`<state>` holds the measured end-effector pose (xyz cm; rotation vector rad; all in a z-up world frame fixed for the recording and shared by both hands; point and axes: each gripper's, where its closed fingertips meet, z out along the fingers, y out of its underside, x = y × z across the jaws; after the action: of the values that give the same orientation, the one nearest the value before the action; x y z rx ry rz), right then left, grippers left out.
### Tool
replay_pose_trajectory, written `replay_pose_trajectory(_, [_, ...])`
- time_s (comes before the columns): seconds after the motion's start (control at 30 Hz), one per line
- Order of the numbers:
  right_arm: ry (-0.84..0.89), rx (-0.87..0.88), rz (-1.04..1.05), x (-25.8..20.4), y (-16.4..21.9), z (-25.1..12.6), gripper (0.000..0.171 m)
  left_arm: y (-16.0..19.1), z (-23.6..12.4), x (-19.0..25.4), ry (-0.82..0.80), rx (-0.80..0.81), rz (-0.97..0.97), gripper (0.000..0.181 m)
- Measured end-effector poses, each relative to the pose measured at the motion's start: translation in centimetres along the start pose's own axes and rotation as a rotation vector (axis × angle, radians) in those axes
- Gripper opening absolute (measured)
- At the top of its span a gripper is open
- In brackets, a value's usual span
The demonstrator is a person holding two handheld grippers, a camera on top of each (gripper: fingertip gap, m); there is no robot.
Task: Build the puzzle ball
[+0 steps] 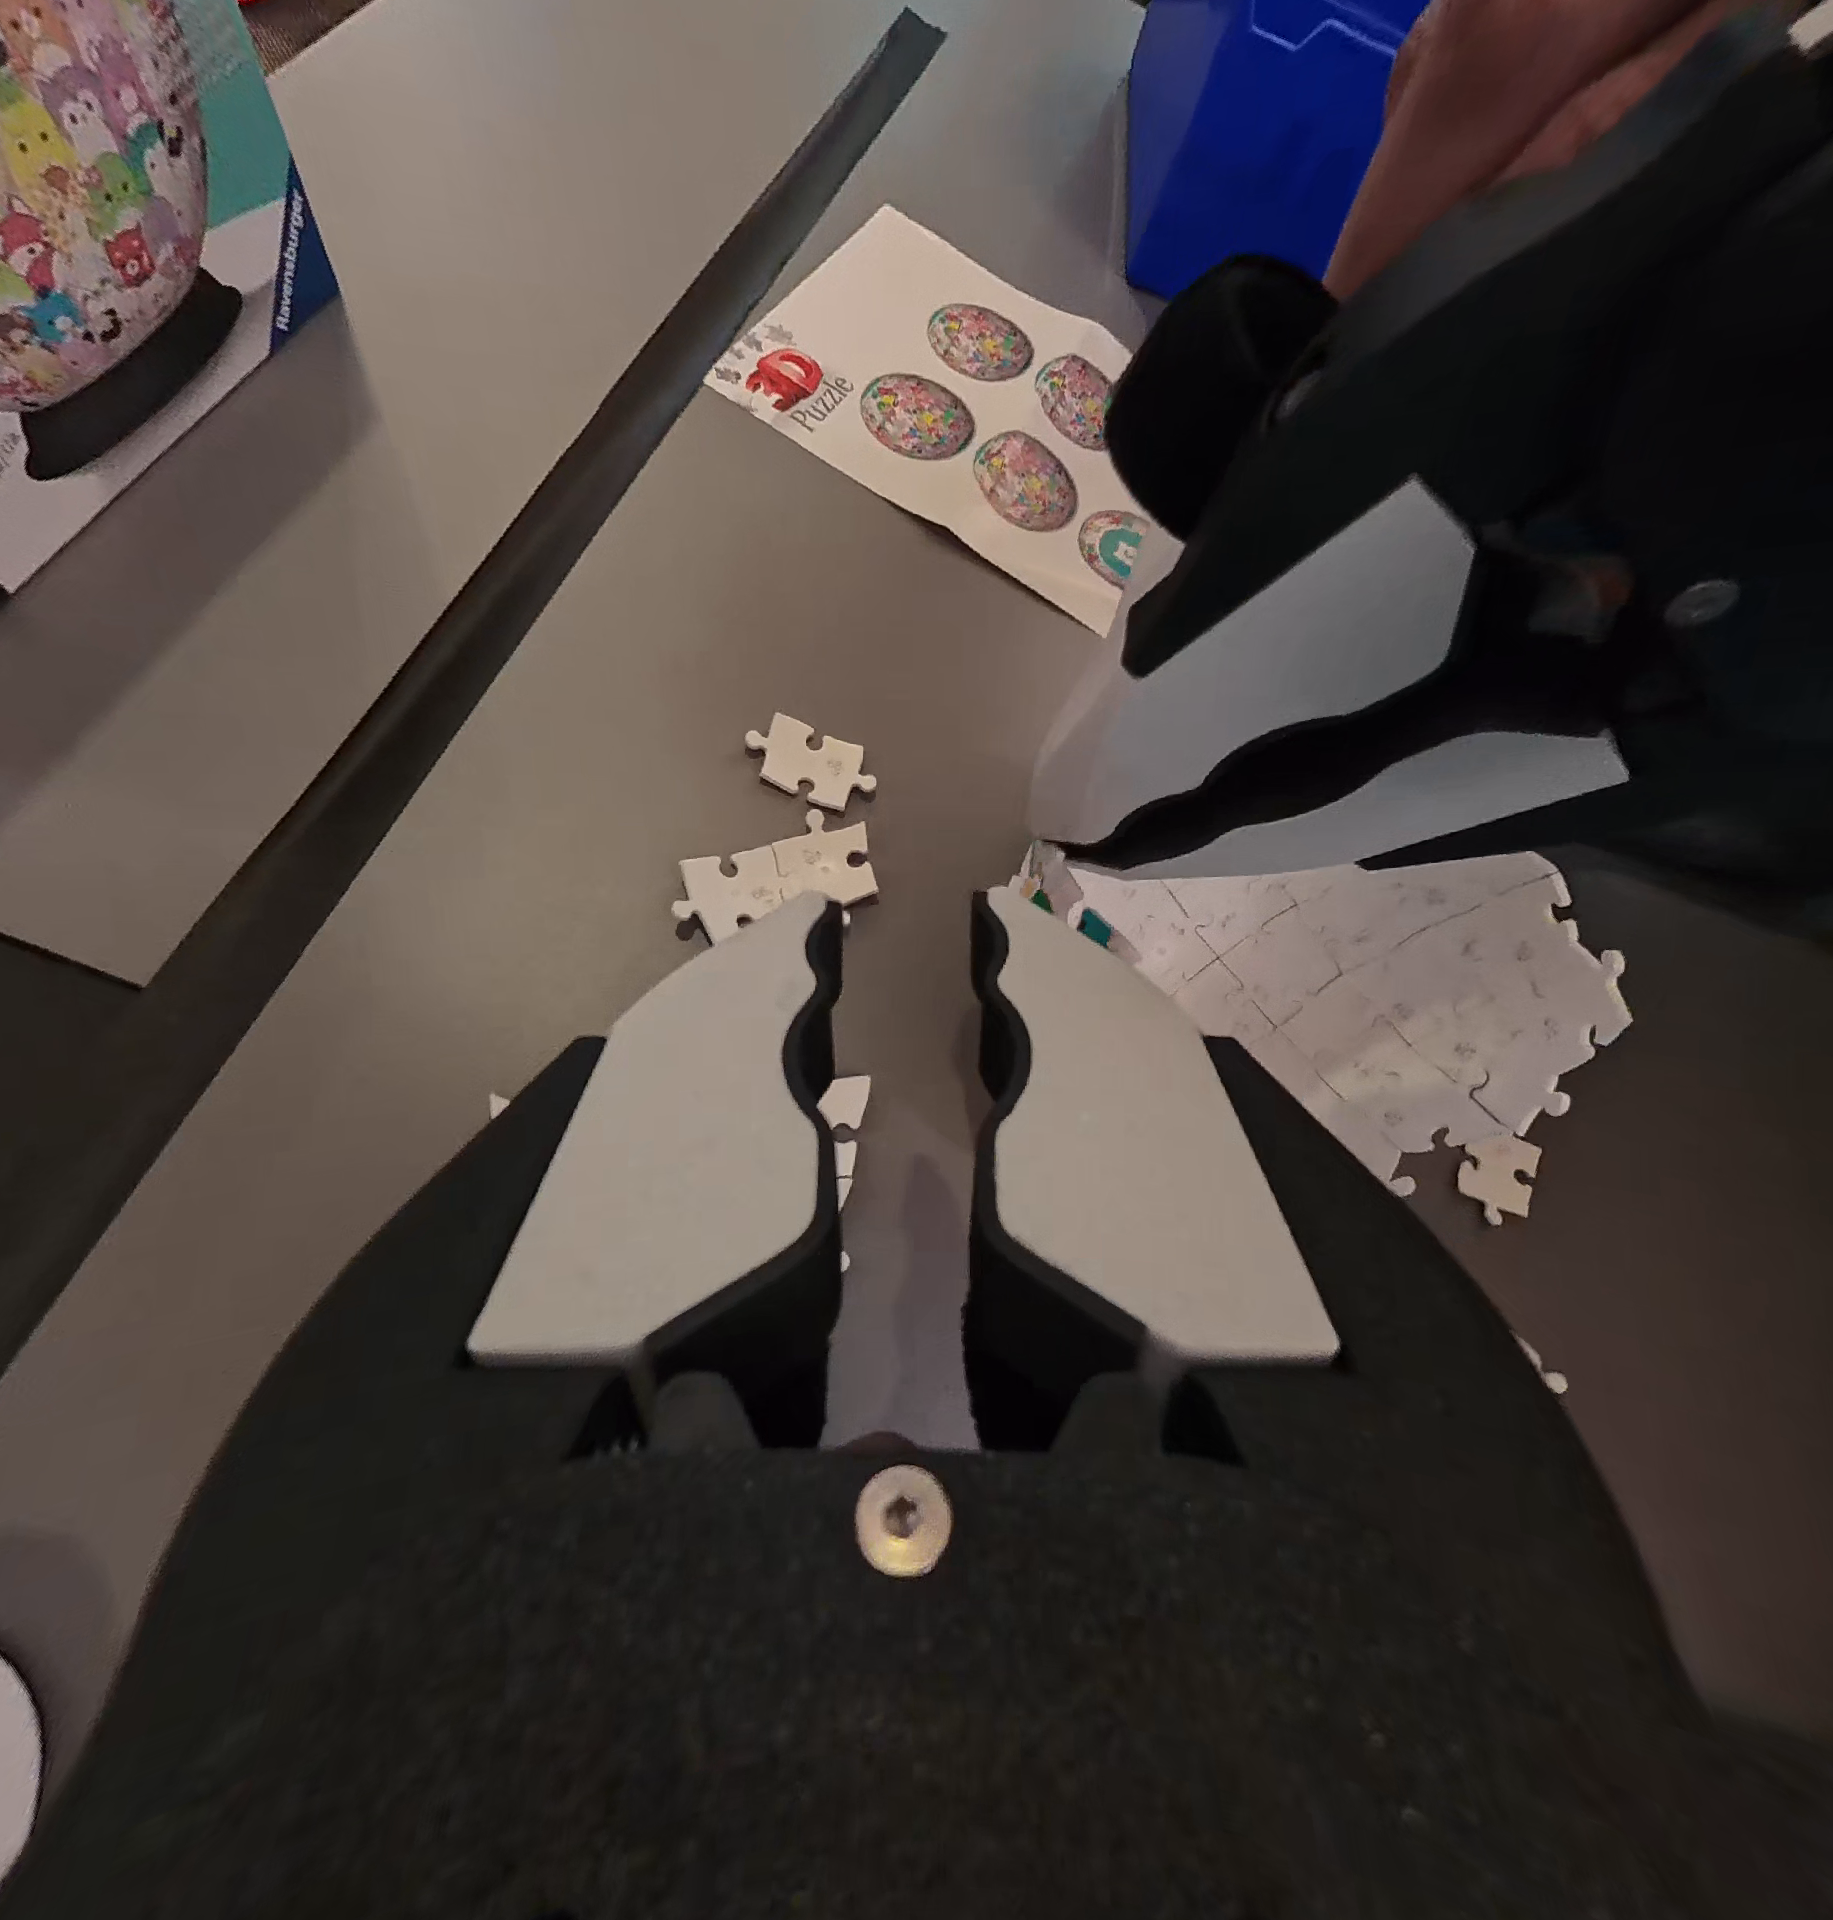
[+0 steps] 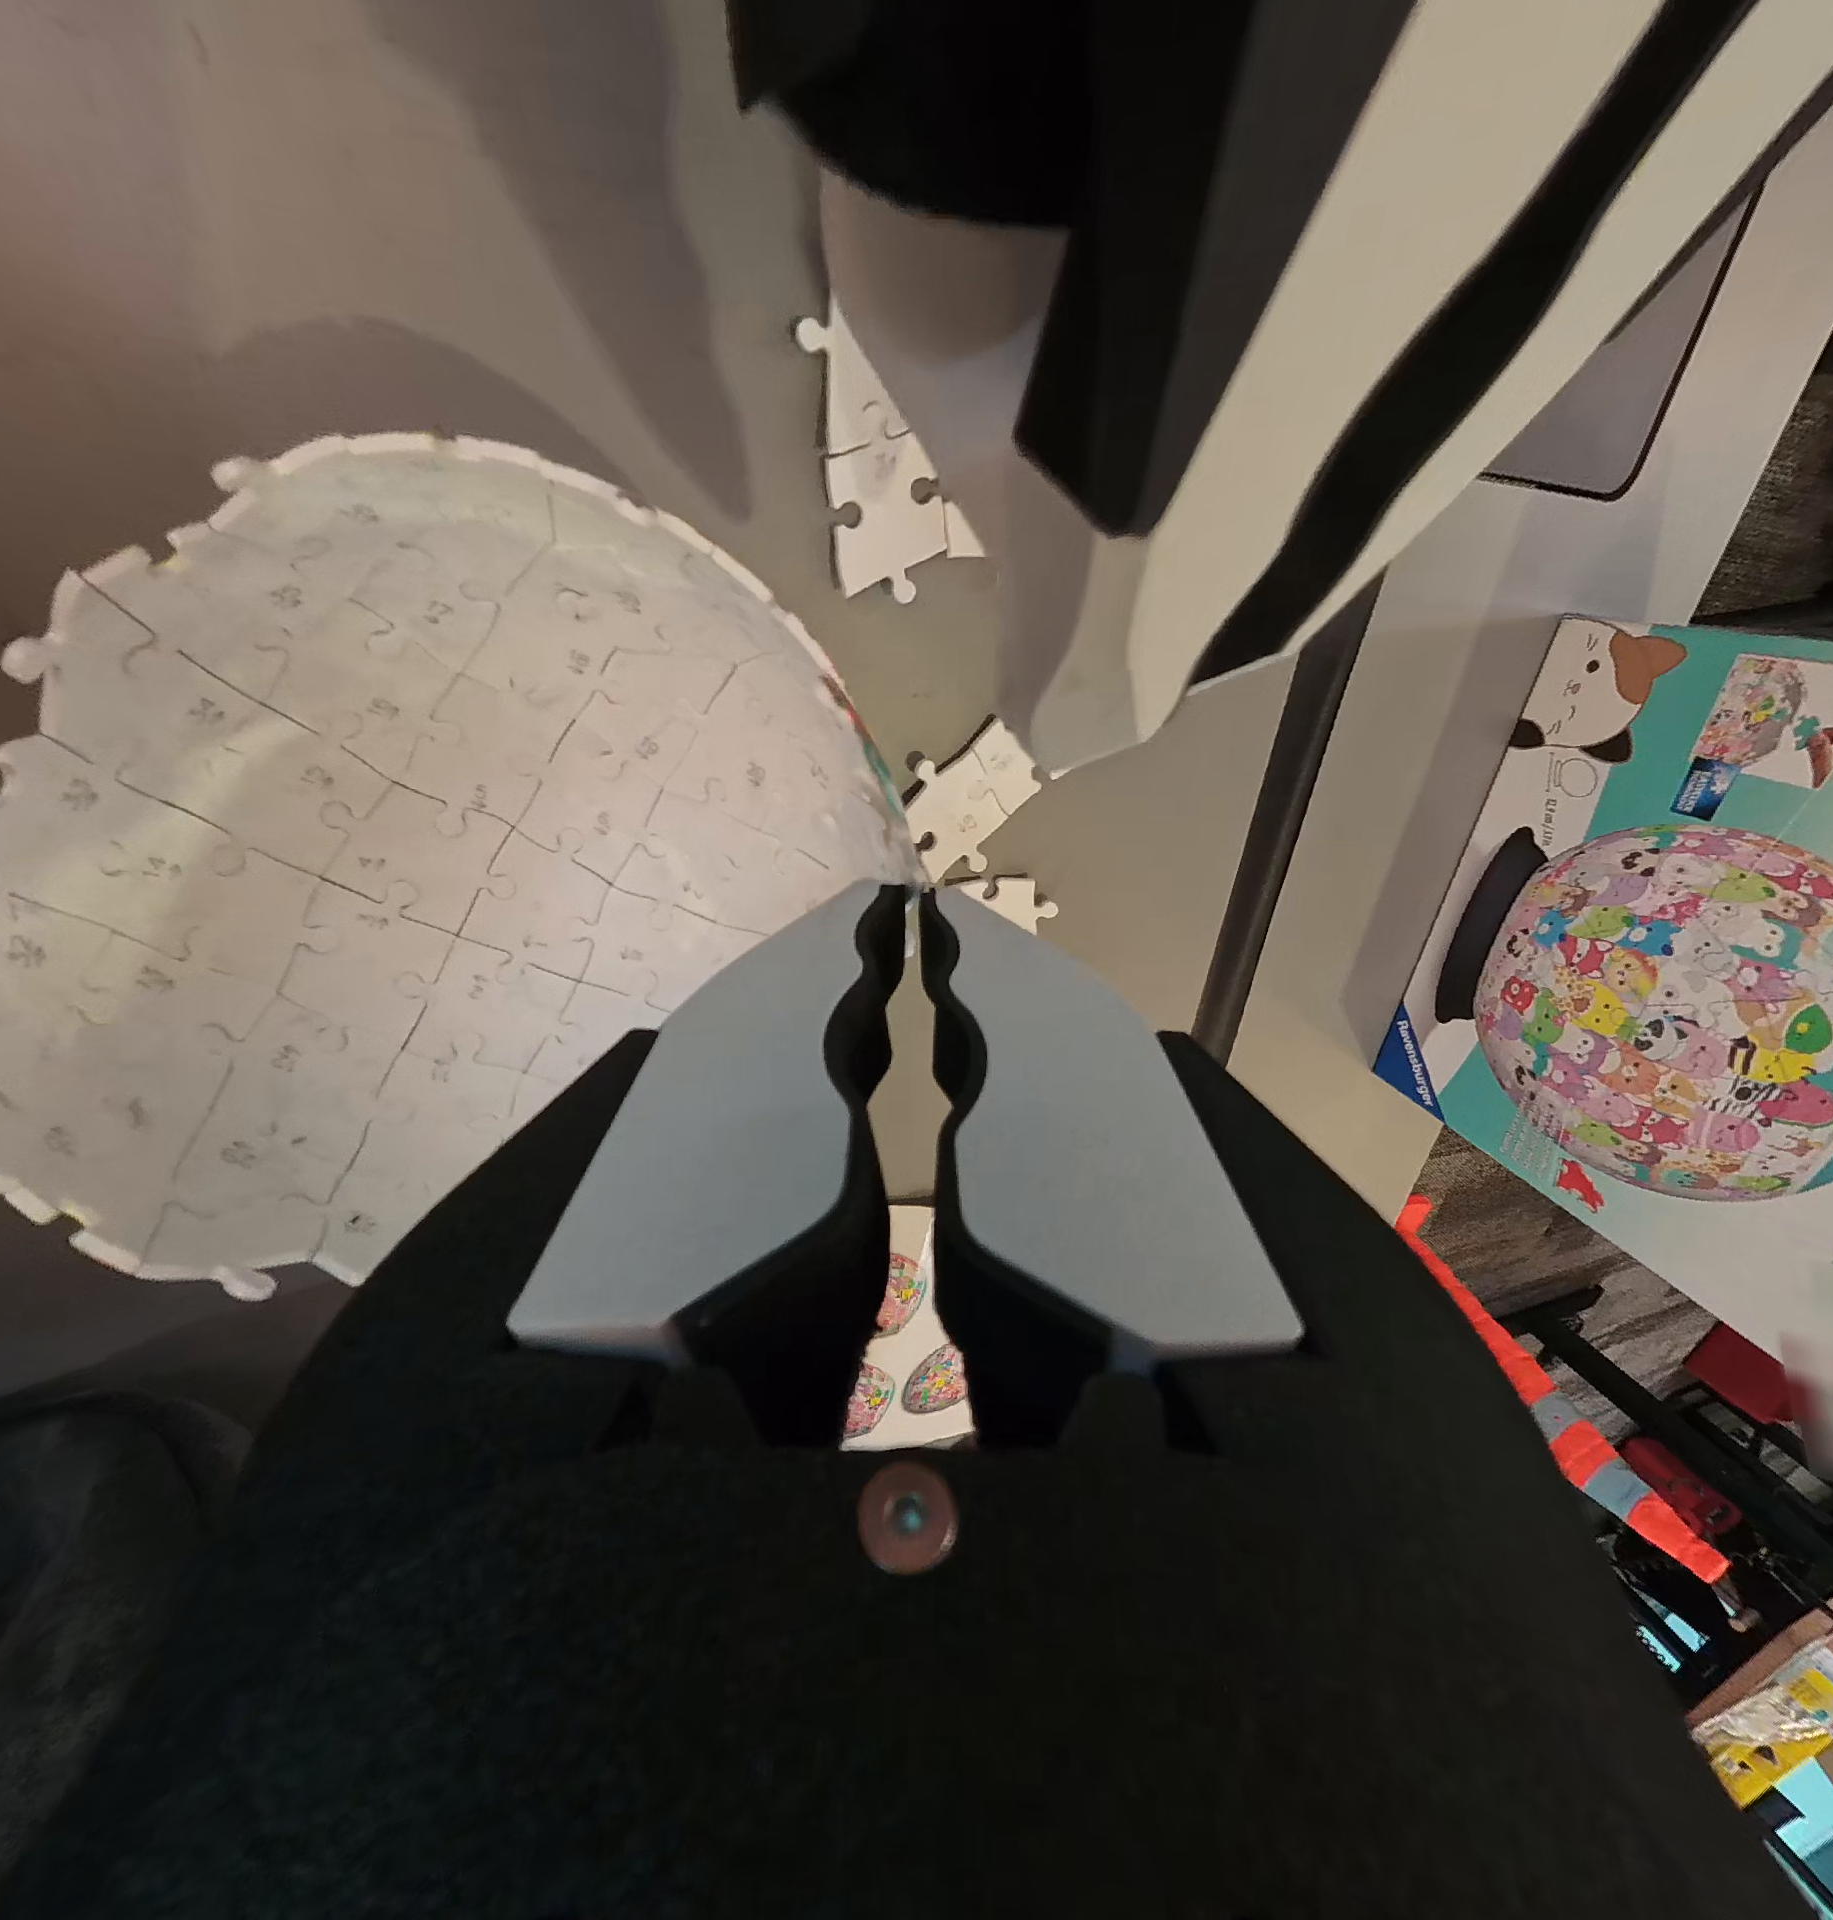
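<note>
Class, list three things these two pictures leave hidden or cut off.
- Left wrist view: the leaflet's right end, behind the right claw.
- Left wrist view: loose pieces under the left claw.
- Right wrist view: the puzzle shell's printed side faces away, left edge cut off.

- Both views are dim and warm-toned, without harsh glare.
- Left wrist view: the grey bench (image 1: 538,665) is evenly lit; the puzzle box (image 1: 112,260) at 10 o'clock is soft and smeared, and straight edges bow towards the rim.
- Right wrist view: broad soft shadows fall across the bench (image 2: 268,260) towards 11 o'clock; the curved puzzle shell (image 2: 392,831) at 9 o'clock catches the brightest light.
- Motion blur streaks the 1 o'clock corner, and fisheye stretch warps the edges.
</note>
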<state>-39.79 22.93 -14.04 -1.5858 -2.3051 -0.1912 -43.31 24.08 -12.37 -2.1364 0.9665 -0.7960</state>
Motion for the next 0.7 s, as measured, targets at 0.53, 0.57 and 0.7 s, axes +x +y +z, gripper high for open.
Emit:
replay_pose_trajectory(0.53, [0.001, -0.024, 0.02, 0.1, 0.2, 0.2, 0.003, 1.0, 1.1, 0.5, 0.019, -0.061, 0.009, 0.023])
replay_pose_trajectory(0.57, [0.001, -0.025, 0.019, 0.1, 0.2, 0.2, 0.003, 1.0, 1.0, 0.5, 0.021, -0.065, 0.01, 0.023])
replay_pose_trajectory(0.7, [0.0, -0.033, 0.021, 0.0, 0.4, 0.2, 0.003, 0.8, 0.5, 1.0, 0.032, -0.066, 0.015, 0.025])
